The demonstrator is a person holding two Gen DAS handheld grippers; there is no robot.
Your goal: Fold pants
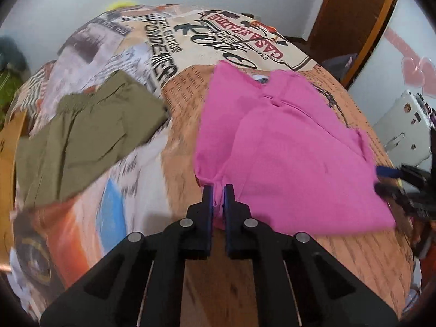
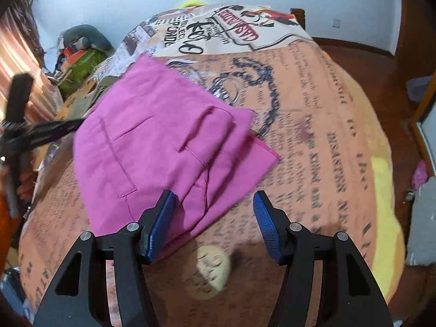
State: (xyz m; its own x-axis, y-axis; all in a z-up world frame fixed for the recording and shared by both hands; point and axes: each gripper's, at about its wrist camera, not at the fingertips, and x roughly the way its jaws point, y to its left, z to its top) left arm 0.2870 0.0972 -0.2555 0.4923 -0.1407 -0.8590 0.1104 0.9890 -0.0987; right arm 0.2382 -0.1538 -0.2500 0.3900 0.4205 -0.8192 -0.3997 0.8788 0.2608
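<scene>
Left hand-held gripper [image 1: 218, 190] is pinched together on the pink pants' [image 1: 283, 147] near edge at 6 o'clock, while the right hand-held gripper [image 2: 214, 199] hangs half apart over their near corner, clamping nothing. The pants lie on the bed [image 2: 313, 125]. That thin pinch could slip on lifting, and one-sided pulling would skew the fold.

Bright pink pants [image 1: 286, 147] are lying beside an olive-green garment [image 1: 90, 136]. The bedspread [image 2: 313, 125] is showing orange-tan newsprint, black lettering and cream poster graphics. Both black grippers are wearing blue pads [image 2: 265, 226].
</scene>
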